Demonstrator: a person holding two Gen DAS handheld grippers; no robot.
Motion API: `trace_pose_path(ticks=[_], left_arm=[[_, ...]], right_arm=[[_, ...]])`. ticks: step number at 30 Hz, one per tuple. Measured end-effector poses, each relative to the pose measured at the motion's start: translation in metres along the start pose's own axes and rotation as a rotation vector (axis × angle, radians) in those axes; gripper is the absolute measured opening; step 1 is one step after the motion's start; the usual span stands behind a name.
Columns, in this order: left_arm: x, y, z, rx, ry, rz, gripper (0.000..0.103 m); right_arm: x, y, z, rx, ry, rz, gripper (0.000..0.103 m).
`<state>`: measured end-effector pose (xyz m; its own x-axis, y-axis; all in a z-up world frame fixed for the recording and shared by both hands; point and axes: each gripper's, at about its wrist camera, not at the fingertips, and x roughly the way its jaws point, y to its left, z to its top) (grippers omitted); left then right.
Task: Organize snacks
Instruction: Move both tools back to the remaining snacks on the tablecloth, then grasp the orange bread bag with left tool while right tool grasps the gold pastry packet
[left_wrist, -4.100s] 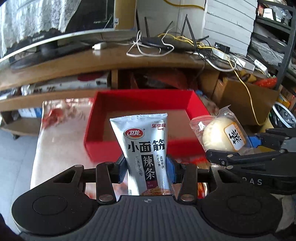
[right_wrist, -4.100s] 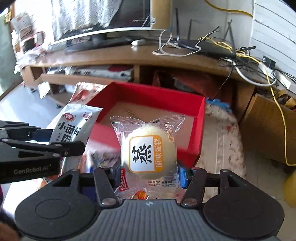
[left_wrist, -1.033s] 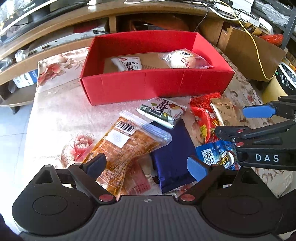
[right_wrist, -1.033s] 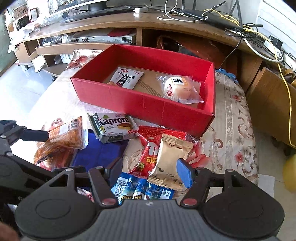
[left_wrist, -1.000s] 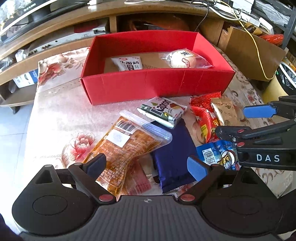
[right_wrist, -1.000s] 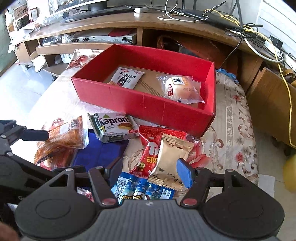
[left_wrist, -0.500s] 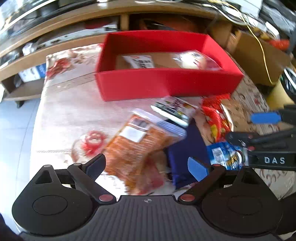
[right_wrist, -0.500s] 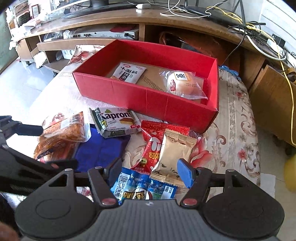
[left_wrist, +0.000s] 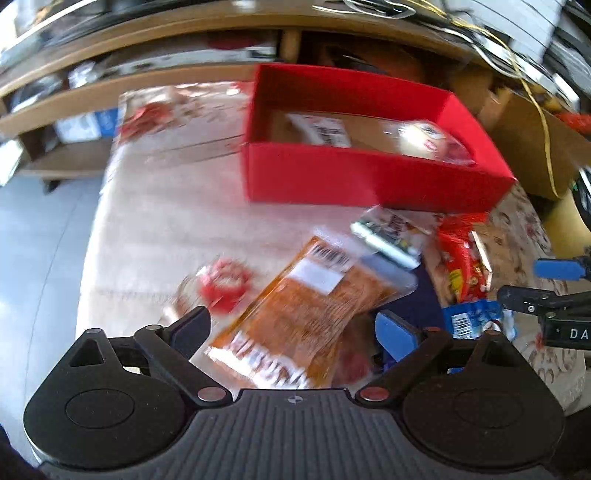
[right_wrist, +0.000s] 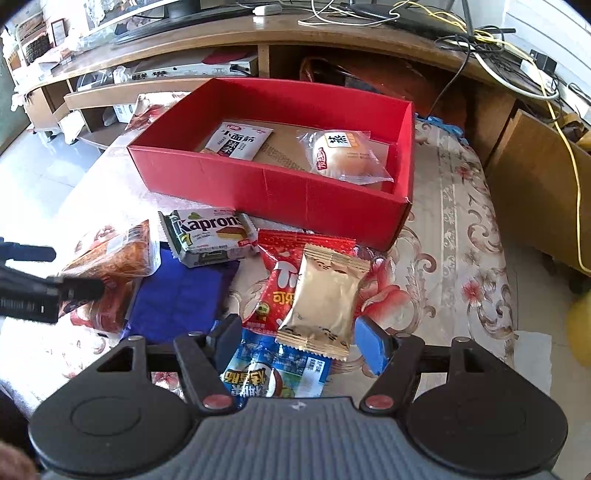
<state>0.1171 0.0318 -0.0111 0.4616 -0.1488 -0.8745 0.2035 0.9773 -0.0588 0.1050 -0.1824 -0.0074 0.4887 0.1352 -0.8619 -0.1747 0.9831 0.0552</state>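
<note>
Snacks lie heaped on a floral-patterned table cover (right_wrist: 461, 229) in front of a shallow red cardboard box (right_wrist: 258, 188). Inside the box, a white strip-snack packet with black characters (right_wrist: 240, 142) lies toward the left and a round pale bun in a clear wrapper (right_wrist: 343, 155) toward the right, well apart from each other. Just outside the box's front wall, a white and green Kapron wafer pack (right_wrist: 208, 236) rests partly on a dark blue pouch (right_wrist: 181, 295). A clear bag of orange-brown snacks (left_wrist: 310, 314) lies beside that pouch on its left. To the right of the wafer pack, a beige foil sachet (right_wrist: 321, 299) lies tilted on top of a red packet with white lettering (right_wrist: 277, 288), and a blue and white packet (right_wrist: 273, 373) sits nearest the right wrist camera, under the sachet's lower edge. The left gripper (left_wrist: 295, 328) hovers over the orange-brown bag with its jaws spread wide, having just been opening further; the bag shows between the fingers but the pads do not press it. The left wrist view is blurred. The right gripper (right_wrist: 299, 345) hangs over the beige sachet and blue packet, jaws apart and clamped on nothing. A wooden TV stand (right_wrist: 258, 40) with cables stands behind the table.
</note>
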Motion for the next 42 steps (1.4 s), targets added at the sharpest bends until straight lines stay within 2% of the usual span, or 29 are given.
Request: trace_pose_path(ticks=[5,7,10,16,20,25,29,32,34,35,37,39,42], left_arm=[[0.041,-0.008,0.011,0.082,0.093,0.011,0.100],[0.046,-0.006,0.007,0.075,0.116,-0.006,0.092],[0.036,-0.007,-0.003,0.078,0.101,-0.052,0.081],[0.023,-0.009,-0.015,0.063,0.069,-0.097,0.071],[0.024,-0.008,-0.011,0.052,0.070,-0.112,0.073],[0.037,-0.010,0.002,0.038,0.076,-0.097,0.084],[0.048,-0.009,0.006,0.030,0.091,-0.093,0.087],[0.049,-0.015,0.006,0.067,0.079,-0.071,0.086],[0.047,-0.015,0.005,0.074,0.076,-0.079,0.077],[0.046,-0.015,0.004,0.076,0.074,-0.088,0.074],[0.044,-0.013,0.003,0.069,0.073,-0.100,0.072],[0.043,-0.011,0.001,0.067,0.073,-0.102,0.072],[0.043,-0.009,0.001,0.051,0.077,-0.110,0.074]], right_arm=[[0.000,-0.007,-0.001,0.019,0.002,0.003,0.065],[0.001,-0.011,-0.001,0.031,0.005,0.006,0.065],[0.004,-0.019,-0.001,0.057,0.017,0.008,0.065],[0.010,-0.035,-0.001,0.114,0.035,-0.001,0.065],[0.012,-0.048,0.001,0.165,0.040,-0.009,0.065],[0.034,-0.052,0.017,0.183,0.061,-0.009,0.070],[0.054,-0.049,0.024,0.198,0.095,0.010,0.071],[0.056,-0.046,0.025,0.195,0.092,0.025,0.071],[0.056,-0.044,0.024,0.176,0.091,0.015,0.071],[0.056,-0.044,0.024,0.168,0.093,0.014,0.070],[0.056,-0.051,0.021,0.195,0.099,0.038,0.057],[0.056,-0.061,0.018,0.246,0.102,0.070,0.050],[0.049,-0.071,0.013,0.286,0.097,0.105,0.050]])
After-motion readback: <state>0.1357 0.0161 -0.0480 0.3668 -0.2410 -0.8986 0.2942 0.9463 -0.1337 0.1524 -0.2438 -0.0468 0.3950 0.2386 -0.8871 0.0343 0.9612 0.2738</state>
